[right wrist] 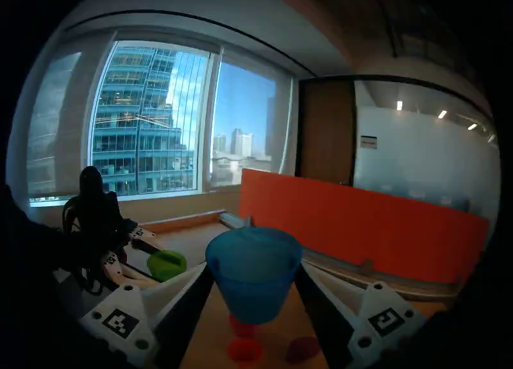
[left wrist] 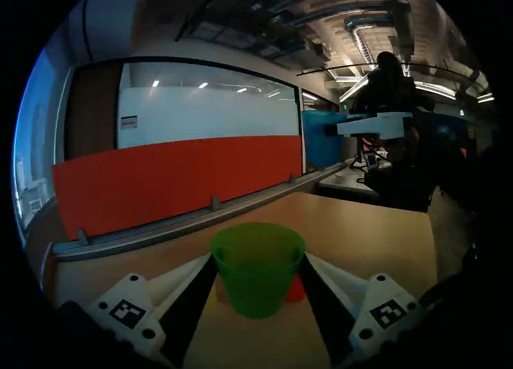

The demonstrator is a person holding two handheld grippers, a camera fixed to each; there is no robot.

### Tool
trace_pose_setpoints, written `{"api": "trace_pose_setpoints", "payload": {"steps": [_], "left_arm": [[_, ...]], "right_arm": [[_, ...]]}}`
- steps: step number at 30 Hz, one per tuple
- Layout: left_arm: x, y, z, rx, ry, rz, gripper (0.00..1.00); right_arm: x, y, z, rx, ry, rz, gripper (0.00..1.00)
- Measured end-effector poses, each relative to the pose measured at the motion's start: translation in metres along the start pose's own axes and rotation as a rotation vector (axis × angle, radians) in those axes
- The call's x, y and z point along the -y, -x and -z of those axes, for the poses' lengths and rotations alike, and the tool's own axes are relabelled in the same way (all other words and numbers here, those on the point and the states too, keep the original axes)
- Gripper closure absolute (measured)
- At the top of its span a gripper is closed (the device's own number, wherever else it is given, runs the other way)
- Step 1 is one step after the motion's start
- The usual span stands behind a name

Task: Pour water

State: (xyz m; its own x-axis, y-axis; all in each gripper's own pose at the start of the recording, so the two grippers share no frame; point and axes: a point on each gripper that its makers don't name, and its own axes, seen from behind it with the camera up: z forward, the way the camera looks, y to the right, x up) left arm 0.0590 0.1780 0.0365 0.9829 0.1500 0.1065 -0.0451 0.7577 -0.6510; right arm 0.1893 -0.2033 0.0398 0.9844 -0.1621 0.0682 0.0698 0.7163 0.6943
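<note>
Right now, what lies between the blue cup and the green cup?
In the right gripper view, a bare stretch of wooden table lies between the blue cup and the green cup; nothing else stands there.

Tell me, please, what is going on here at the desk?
A person holds a gripper in each hand, over a wooden desk. The left gripper has its fingers closed on a green cup, and the right gripper has its fingers closed on a blue cup. Both cups are upright, so no pouring is under way. Whether either cup holds water cannot be seen.
</note>
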Motion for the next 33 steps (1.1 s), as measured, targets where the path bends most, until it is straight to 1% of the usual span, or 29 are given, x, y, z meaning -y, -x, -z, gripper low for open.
{"api": "trace_pose_setpoints", "payload": {"steps": [6,13,18,27,33], "left_arm": [[0.009,-0.002,0.005,0.001,-0.018,-0.002,0.15],[0.014,0.000,0.006,0.009,-0.025,-0.009,0.16],[0.015,0.000,0.006,0.014,-0.023,-0.009,0.16],[0.015,0.009,0.006,0.051,-0.021,-0.027,0.15],[0.016,0.016,0.005,0.072,-0.013,-0.023,0.16]], "right_arm": [[-0.012,0.008,0.011,0.012,0.030,0.006,0.13],[-0.022,0.017,0.022,0.020,0.056,0.013,0.13],[-0.025,0.026,0.026,0.032,0.061,0.011,0.13],[-0.025,0.042,0.030,0.056,0.053,0.008,0.12],[-0.025,0.058,0.030,0.079,0.046,-0.001,0.12]]}}
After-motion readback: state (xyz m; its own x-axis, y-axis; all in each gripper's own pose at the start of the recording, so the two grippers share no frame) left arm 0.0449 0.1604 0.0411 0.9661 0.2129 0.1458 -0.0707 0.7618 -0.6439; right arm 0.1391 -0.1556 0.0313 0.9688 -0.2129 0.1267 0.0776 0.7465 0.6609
